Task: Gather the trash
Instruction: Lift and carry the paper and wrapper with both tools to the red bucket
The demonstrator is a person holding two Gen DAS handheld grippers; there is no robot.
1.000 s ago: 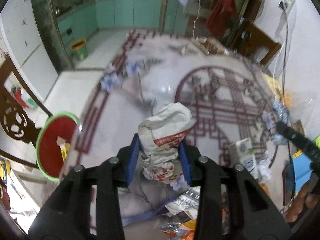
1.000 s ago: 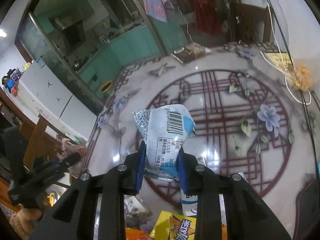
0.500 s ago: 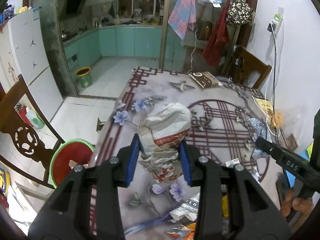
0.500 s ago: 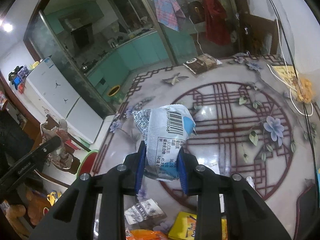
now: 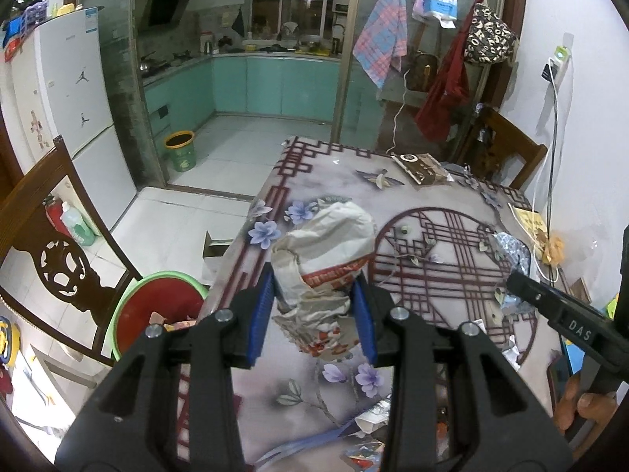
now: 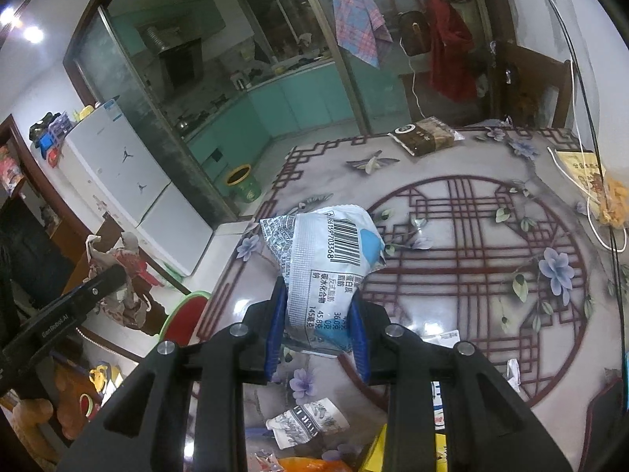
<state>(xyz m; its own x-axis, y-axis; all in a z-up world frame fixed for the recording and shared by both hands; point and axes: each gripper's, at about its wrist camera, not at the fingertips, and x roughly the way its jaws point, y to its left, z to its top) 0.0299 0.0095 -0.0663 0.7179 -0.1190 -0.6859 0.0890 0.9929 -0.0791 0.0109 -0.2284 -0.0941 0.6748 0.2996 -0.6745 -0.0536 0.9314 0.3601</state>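
Crumpled paper bag (image 5: 322,251) pinched tight in the left claw (image 5: 314,314) above the desk (image 5: 452,196) edge, blue-white wrapper (image 6: 326,271) clamped in the right claw (image 6: 316,334) over the desk, red bin (image 5: 157,306) below on the floor

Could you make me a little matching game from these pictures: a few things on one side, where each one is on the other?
Things:
1. crumpled paper bag
2. barcoded wrapper
3. red bin
4. brown packet

Places:
A. on the floor beside the table's edge
B. held in the right gripper
C. lying at the far end of the table
D. held in the left gripper

Pairs: 1-D, 2-B, 3-A, 4-C
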